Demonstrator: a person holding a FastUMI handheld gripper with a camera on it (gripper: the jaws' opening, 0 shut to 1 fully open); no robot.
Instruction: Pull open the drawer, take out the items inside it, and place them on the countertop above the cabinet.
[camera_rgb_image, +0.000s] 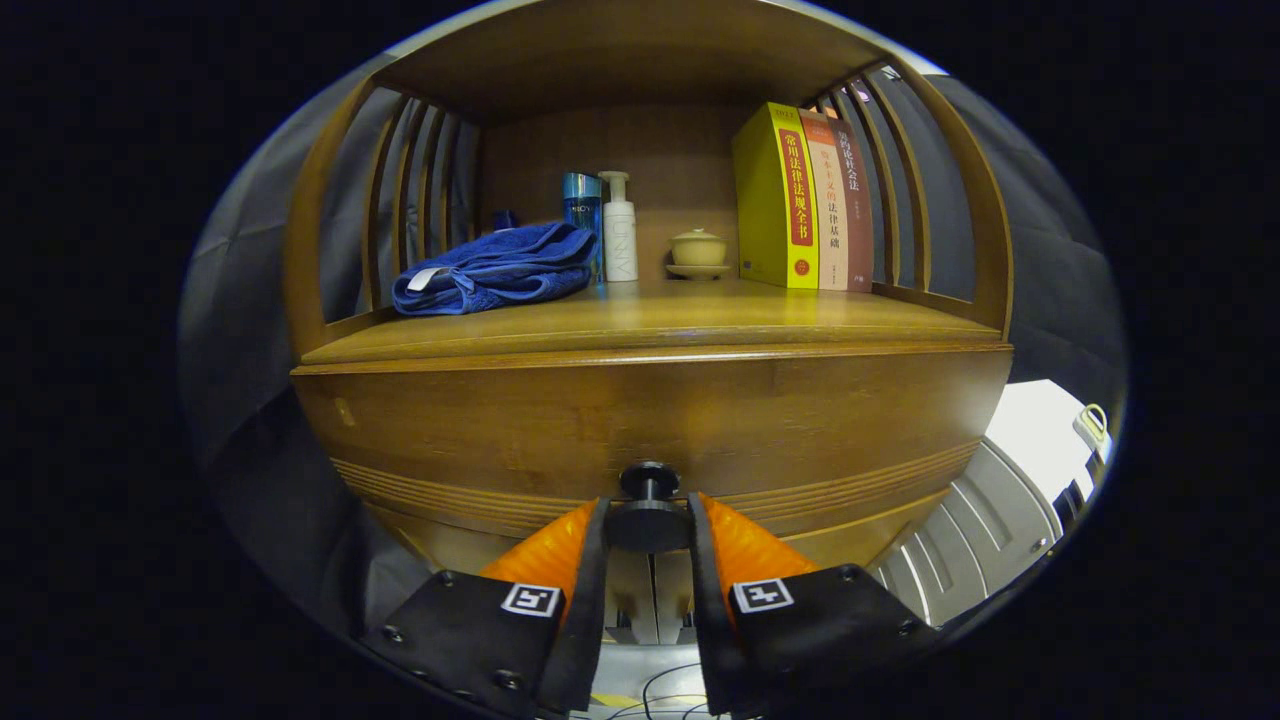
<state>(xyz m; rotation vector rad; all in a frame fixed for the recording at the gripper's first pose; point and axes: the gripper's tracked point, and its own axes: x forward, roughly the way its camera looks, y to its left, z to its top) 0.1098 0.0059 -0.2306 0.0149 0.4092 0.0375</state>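
A wooden cabinet fills the scene, its drawer front (650, 420) flush and closed below the countertop (650, 315). A round black knob (649, 510) sticks out from the middle of the drawer front. My gripper (648, 520) is level with the knob, one finger on each side, and both fingers press against the knob's disc. The inside of the drawer is hidden.
On the countertop lie a folded blue towel (495, 268), a blue bottle (582, 212), a white pump bottle (619, 230), a small lidded cup on a saucer (698, 252) and three upright books (805, 198). Slatted wooden sides and a shelf above enclose the countertop. A white appliance (1040, 440) stands to the right.
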